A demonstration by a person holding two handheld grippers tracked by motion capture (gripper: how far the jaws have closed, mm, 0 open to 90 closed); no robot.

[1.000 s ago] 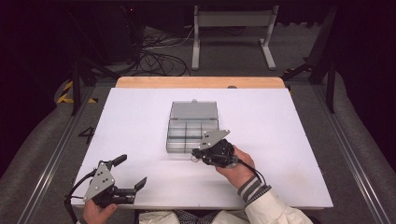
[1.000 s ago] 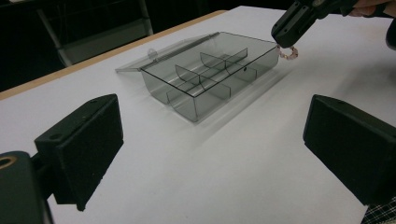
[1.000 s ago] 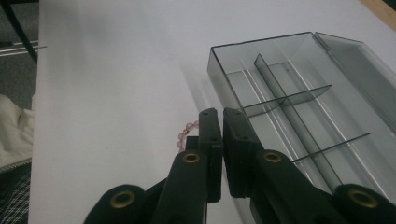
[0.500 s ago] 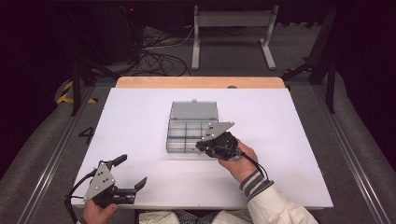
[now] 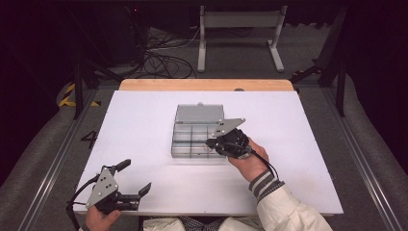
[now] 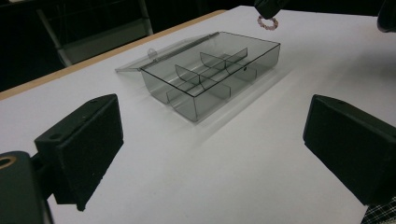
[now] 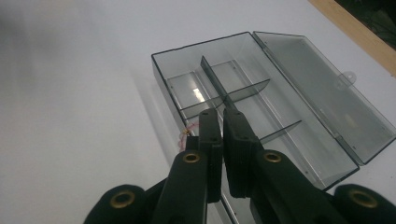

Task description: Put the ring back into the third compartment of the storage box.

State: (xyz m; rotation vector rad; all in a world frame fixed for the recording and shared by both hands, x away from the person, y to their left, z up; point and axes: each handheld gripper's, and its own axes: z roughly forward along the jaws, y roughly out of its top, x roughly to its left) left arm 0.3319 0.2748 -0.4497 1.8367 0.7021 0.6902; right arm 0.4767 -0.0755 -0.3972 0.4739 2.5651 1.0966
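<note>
A clear grey compartment box (image 5: 197, 137) lies in the middle of the white table with its lid (image 5: 199, 112) folded open at the far side. My right gripper (image 5: 210, 143) hovers over the box's near right part. Its jaws (image 7: 220, 116) are shut on a small pink beaded ring (image 7: 184, 135). The ring (image 6: 267, 22) dangles from the jaw tips just above the box (image 6: 210, 74). My left gripper (image 5: 135, 176) rests near the table's front left corner. It stands open (image 6: 212, 144) with nothing between its jaws and points toward the box.
The white table (image 5: 134, 125) has a wooden strip (image 5: 207, 84) along its far edge. A metal stand (image 5: 240, 33) and cables (image 5: 159, 60) lie on the floor beyond it. Dividers (image 7: 233, 100) split the box into several compartments.
My right gripper has moved a little to the right and away from the front edge, rising slightly over the box. The left gripper has stayed in place.
</note>
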